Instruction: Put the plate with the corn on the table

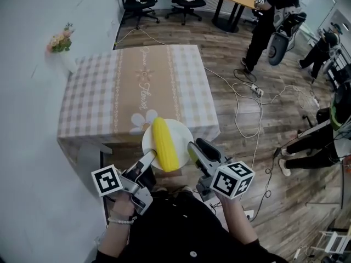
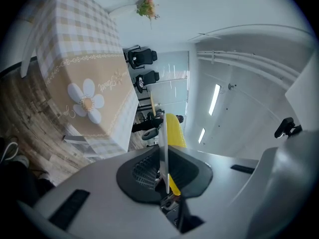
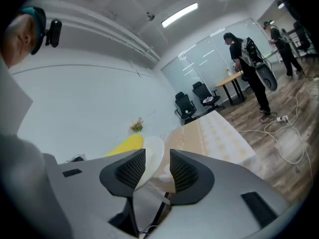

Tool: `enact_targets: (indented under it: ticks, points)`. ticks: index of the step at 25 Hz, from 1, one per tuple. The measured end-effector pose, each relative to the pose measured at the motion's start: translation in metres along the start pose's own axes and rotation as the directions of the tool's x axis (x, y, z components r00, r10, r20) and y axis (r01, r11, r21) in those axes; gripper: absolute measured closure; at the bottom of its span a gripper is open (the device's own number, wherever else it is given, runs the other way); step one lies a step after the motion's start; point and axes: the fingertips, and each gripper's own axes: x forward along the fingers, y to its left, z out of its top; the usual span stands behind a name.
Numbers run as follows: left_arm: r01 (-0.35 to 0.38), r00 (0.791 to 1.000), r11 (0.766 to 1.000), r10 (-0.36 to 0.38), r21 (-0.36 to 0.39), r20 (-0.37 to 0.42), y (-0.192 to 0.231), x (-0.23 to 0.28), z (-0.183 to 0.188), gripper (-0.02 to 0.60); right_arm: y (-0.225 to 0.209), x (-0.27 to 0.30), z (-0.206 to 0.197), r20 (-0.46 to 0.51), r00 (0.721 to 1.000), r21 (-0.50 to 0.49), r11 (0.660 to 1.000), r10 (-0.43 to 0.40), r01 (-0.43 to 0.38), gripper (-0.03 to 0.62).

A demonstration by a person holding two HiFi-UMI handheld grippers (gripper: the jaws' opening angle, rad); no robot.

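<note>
The plate [image 1: 184, 131] hangs in the air at the near edge of the surface [image 1: 109, 92], gripped at its left rim by the left claw [image 1: 149, 159], whose two pads are clamped together on the thin white edge. In the left gripper view that rim runs as a narrow upright line between the closed pads of the left claw [image 2: 163, 164], with the plate [image 2: 163, 138] seen edge-on and the corn [image 2: 174, 129] just behind it. The right claw [image 1: 198, 150] sits at the plate's right rim with its jaws standing apart. In the right gripper view the plate [image 3: 152, 156] lies in the gap of the right claw [image 3: 157, 171], close to the left-hand pad and clear of the other, so it is not squeezed there. The corn [image 1: 164, 144] lies lengthwise across the middle of the plate, yellow, and shows past the rim in the right gripper view [image 3: 124, 144]. Beyond the plate the surface carries a checked cloth [image 1: 181, 75] with a beige band and a daisy print. Flowers [image 1: 60, 40] stand at its far left corner against the wall. To the right, cables [image 1: 247, 100] trail over the wooden floor [image 1: 285, 125], and office chairs [image 1: 140, 1] stand at the far end of the room.
</note>
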Motion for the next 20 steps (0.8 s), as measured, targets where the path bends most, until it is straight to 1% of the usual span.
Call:
enact_targets:
  ticks: [3,5,9,11,12,16,20]
  points:
    - [0.010,1.000,1.000,-0.010,-0.002,-0.011,-0.002,-0.002,0.002,0.543,0.005,0.004,-0.008,0.008,0.999,0.100,0.994,0.040,-0.040,0.428]
    - [0.012,1.000,1.000,-0.012,0.001,-0.021,-0.001,-0.003,0.003,0.543,0.010,0.007,-0.012,0.010,0.999,0.127,0.990,0.054,-0.054,0.428]
    - [0.022,0.999,1.000,-0.022,-0.001,-0.040,0.000,-0.004,0.008,0.543,0.017,0.015,-0.017,0.016,0.998,0.126,0.991,0.054,-0.056,0.430]
    - [0.023,0.999,1.000,-0.023,-0.006,-0.047,0.001,-0.007,0.011,0.543,0.018,0.016,-0.019,0.026,0.999,0.137,0.989,0.045,-0.048,0.462]
    - [0.022,0.998,1.000,-0.022,-0.004,-0.051,0.002,-0.009,0.013,0.543,0.020,0.017,-0.019,0.031,0.999,0.142,0.989,0.043,-0.047,0.465]
    - [0.016,0.998,1.000,-0.016,-0.001,-0.059,0.004,-0.017,0.020,0.543,0.027,0.023,-0.023,0.034,0.999,0.142,0.989,0.035,-0.040,0.467]
    - [-0.001,0.998,1.000,0.000,-0.012,-0.069,0.008,-0.024,0.022,0.545,0.033,0.027,-0.028,0.031,0.999,0.142,0.989,0.026,-0.030,0.467]
